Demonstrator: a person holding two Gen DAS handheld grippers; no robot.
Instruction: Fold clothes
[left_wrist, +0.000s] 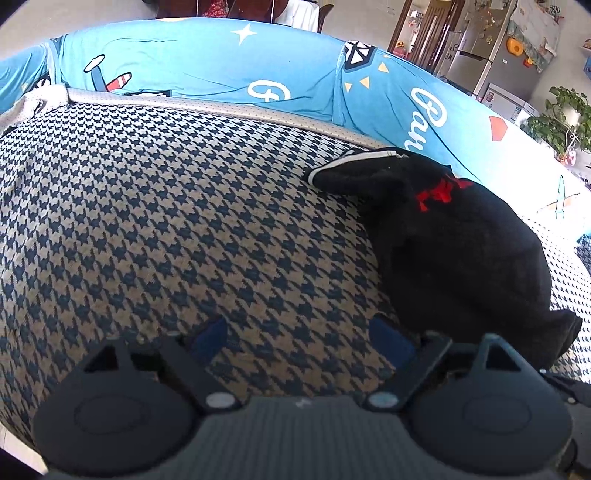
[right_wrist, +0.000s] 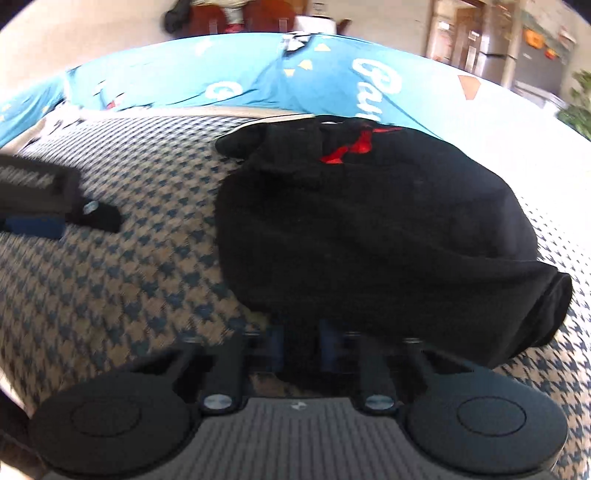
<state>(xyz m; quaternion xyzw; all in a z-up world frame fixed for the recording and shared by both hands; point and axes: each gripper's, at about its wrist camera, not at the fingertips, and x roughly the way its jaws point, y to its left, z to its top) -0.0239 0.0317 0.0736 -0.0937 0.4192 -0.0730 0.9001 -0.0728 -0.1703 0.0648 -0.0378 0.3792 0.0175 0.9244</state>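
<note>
A black garment (left_wrist: 461, 251) with a red mark and a white-striped cuff lies bunched on the houndstooth seat cover (left_wrist: 166, 221), at the right of the left wrist view. My left gripper (left_wrist: 299, 338) stands open over bare cover just left of the garment's near edge, nothing between its blue pads (left_wrist: 210, 336). In the right wrist view the black garment (right_wrist: 369, 229) fills the middle. My right gripper (right_wrist: 302, 347) is at its near hem, jaws close together with black cloth between them. The left gripper (right_wrist: 40, 218) shows at the far left, blurred.
A blue printed cover (left_wrist: 221, 66) drapes the sofa back behind the seat. To the left of the garment lies a broad stretch of houndstooth cover (right_wrist: 110, 277). A fridge (left_wrist: 480, 55) and a potted plant (left_wrist: 561, 118) stand beyond the sofa at the right.
</note>
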